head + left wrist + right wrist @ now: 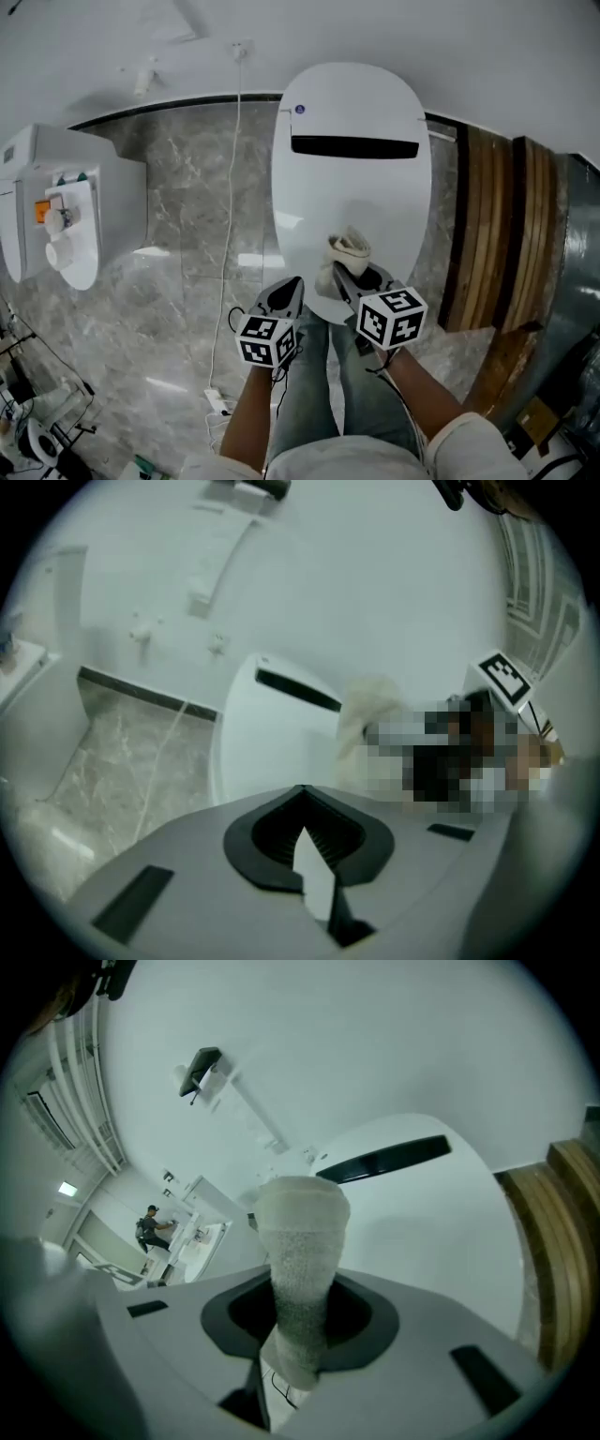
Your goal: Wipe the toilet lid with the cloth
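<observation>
Cloth (351, 246) lies bunched over the near end of the lid (352, 187), pinched by the right gripper (347, 274). Its jaws clamp the fabric mid-length, so a rolled wad sticks out past the tips and soft cloth rather than plastic would meet the surface. That gripper tilts down toward the lid, likely to press the wad on for a stroke; actual contact is unclear. Left gripper (286, 298) hangs just beside the lid's near edge, jaws pressed together on nothing, apart from the cloth and seemingly out of the wiping path
</observation>
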Motion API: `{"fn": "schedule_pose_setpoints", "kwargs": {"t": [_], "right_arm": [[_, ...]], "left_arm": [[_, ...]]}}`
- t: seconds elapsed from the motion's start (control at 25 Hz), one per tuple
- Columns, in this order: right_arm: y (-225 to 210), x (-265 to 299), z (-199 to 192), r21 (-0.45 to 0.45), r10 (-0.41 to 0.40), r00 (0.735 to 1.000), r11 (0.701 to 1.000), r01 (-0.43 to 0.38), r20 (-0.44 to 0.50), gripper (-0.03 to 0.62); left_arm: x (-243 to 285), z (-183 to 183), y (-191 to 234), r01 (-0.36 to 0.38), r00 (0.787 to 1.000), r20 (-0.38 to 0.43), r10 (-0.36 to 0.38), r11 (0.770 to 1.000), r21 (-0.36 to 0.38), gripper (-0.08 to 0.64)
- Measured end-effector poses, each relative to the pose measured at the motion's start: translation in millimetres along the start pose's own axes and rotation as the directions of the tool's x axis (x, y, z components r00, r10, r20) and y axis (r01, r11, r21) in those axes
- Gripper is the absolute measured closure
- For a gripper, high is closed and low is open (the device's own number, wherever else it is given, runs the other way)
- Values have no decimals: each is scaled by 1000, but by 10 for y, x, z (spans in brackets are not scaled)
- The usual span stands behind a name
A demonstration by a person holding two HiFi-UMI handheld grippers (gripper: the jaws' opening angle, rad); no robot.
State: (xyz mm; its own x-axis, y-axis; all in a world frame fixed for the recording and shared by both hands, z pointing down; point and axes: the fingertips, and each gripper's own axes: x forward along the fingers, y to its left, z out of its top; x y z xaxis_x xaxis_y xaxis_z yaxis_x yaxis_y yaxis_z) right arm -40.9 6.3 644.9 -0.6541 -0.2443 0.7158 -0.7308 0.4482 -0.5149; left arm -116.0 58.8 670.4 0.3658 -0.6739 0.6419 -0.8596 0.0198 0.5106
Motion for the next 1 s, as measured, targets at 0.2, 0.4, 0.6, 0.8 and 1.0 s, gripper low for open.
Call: {"fn": "schedule_pose_setpoints", "kwargs": {"t": [0.2, 0.4, 0.6, 0.8, 1.0], "right_arm": [[246, 872, 513, -28, 56, 996, 998, -58, -73, 495], [334, 1646, 853, 11, 104, 987, 995, -103, -123, 495], [176, 1857, 1006, -12, 76, 981, 997, -79, -181, 494], [-89, 1736, 1063, -31, 38, 984, 999, -44, -175, 495], [-574, 1385, 1141, -12, 0, 986, 1000, -3, -168, 495]], "left_arm": [[-30, 988, 559, -238, 965, 123, 233, 971, 33, 549], [186, 1178, 980, -284, 953, 125, 277, 958, 46, 549], [331, 1124, 1052, -310, 946, 112, 304, 949, 47, 549], [526, 1219, 813, -290, 950, 137, 282, 956, 48, 549], [812, 1229, 371, -221, 969, 123, 213, 973, 61, 549]]}}
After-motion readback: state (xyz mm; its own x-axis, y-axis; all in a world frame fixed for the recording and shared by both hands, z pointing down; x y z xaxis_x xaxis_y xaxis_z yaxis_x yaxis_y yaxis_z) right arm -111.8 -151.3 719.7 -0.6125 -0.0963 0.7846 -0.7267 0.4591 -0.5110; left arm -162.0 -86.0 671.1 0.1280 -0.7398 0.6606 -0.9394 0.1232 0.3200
